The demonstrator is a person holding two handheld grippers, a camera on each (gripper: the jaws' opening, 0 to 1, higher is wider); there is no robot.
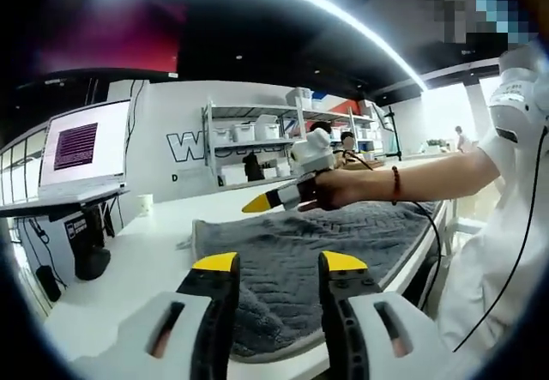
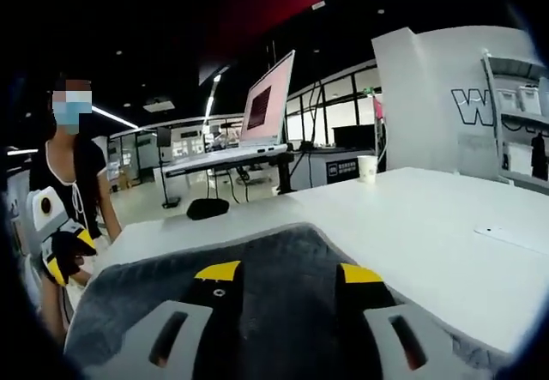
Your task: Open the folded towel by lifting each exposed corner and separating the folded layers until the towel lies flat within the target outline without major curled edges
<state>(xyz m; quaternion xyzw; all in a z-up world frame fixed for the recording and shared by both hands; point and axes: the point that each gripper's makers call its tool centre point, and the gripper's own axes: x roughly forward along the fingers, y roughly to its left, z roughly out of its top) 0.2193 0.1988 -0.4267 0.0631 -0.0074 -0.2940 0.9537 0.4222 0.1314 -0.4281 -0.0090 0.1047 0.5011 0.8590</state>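
Observation:
A dark grey towel lies spread on the white table, its near edge hanging slightly over the table's front. My left gripper hovers open just above the towel's near edge, with nothing between its jaws. A person's hand holds my right gripper above the towel's far side, its yellow tips pointing left. In the right gripper view, my right gripper is open over the towel, holding nothing. The left gripper shows at the far left, in front of the person.
A laptop stands on a raised stand beyond the table. A paper cup sits at the table's far edge. Storage shelves line the back wall. A black cable trails off the towel's right side.

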